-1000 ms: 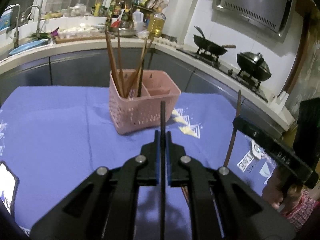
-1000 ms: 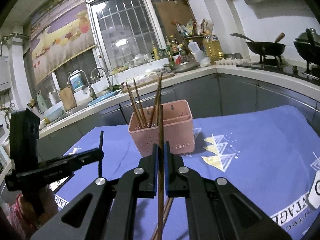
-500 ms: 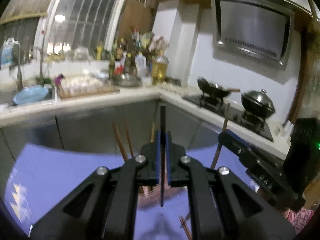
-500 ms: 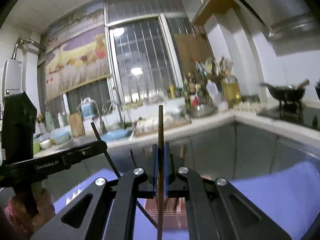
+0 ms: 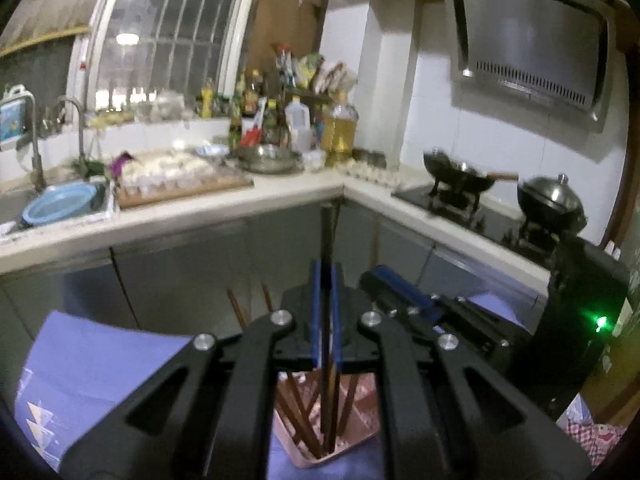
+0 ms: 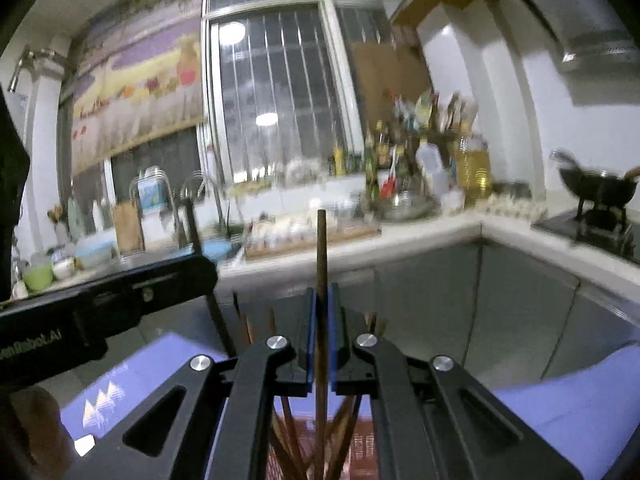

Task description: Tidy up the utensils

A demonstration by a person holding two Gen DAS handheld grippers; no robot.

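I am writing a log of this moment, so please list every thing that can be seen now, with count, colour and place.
pink basket: one, pink, on the table below both grippers.
chopsticks in basket: several, brown, leaning inside.
dark chopstick: one, upright, lower end in the basket.
brown chopstick: one, upright, over the basket.
tablecloth: one, blue, on the table.
woks: two, black, on the stove.
oil bottle: one, yellow, on the counter.
basin: one, blue, in the sink.
left gripper: black, clamping the dark chopstick.
right gripper: black, clamping the brown chopstick.
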